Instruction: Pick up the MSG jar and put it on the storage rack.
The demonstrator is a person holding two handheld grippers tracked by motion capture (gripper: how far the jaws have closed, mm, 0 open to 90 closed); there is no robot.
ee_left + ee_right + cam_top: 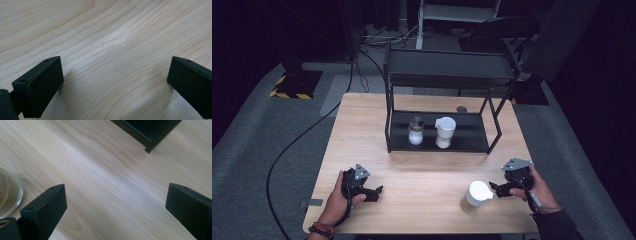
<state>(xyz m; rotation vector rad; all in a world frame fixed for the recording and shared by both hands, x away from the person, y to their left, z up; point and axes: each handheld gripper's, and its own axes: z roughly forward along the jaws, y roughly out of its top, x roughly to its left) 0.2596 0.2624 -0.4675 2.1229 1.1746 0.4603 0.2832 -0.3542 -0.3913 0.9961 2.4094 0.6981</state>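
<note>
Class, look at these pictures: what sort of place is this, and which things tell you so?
Probably a recording studio or lab, not a home kitchen: a lone wooden table on grey carpet, dark curtained surroundings, a cable trailing across the floor, and hazard-striped tape beside a stand.

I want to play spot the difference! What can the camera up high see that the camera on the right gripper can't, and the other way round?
The high view alone takes in the black rack with two jars on its lower shelf, both hands, and the white lid of the jar by the right gripper. The right gripper view alone gives a close look at that jar's clear glass base beside its open jaws. Both share the wooden table and part of the rack.
</note>
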